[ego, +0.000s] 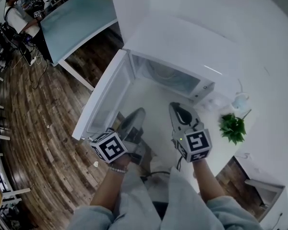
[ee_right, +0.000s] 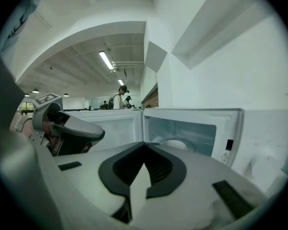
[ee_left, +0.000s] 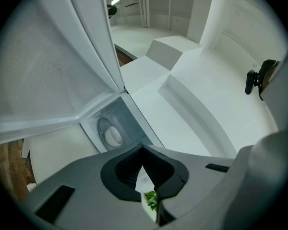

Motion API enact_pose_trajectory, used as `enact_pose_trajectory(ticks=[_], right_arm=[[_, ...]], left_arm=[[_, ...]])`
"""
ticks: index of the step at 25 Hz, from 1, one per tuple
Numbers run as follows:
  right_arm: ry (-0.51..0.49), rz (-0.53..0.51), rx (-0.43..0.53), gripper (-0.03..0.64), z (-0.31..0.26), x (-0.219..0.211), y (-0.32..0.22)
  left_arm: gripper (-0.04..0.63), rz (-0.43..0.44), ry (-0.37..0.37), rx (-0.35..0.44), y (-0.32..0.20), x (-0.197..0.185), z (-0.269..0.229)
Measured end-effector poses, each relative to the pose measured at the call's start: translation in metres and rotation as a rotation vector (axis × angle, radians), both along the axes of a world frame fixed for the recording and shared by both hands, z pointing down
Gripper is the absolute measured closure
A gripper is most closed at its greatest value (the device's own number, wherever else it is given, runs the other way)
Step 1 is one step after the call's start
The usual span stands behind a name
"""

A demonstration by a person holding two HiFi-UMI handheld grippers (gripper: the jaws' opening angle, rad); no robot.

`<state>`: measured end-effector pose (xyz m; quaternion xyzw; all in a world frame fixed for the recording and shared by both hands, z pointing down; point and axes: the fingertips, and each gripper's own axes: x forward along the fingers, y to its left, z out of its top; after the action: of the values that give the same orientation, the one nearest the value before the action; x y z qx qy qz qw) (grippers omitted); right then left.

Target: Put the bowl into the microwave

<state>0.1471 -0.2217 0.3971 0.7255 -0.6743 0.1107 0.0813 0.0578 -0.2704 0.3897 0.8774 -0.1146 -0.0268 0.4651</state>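
Observation:
The white microwave stands open on the counter, its door swung out to the left. A white bowl sits inside on the turntable and also shows in the right gripper view as the bowl. Both grippers hang side by side just in front of the opening. The left gripper is shut with nothing between its jaws, and so is the right gripper. In their own views the left gripper and the right gripper have their pads together. The head view does not show the bowl.
A small green plant and a white object stand on the counter right of the microwave. A long table and a seated person are at the far left over a wooden floor.

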Motion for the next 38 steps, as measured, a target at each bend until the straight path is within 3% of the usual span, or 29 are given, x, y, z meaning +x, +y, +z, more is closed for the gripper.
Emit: enact_pose_trajectory(ticks=[16, 22, 38], right_arm=[[-0.072, -0.028, 0.078, 0.615, -0.042, -0.033, 0.037], [-0.077, -0.028, 0.077, 0.615, -0.045, -0.04, 0.046], [-0.075, -0.056, 0.067, 0.615, -0.044, -0.051, 0.046]], left_arm=[[0.597, 0.077, -0.048, 0.302, 0.044, -0.02, -0.054], [0.597, 0.103, -0.048, 0.346, 0.058, -0.021, -0.061], [0.597, 0.104, -0.045, 0.327, 0.062, -0.024, -0.061]])
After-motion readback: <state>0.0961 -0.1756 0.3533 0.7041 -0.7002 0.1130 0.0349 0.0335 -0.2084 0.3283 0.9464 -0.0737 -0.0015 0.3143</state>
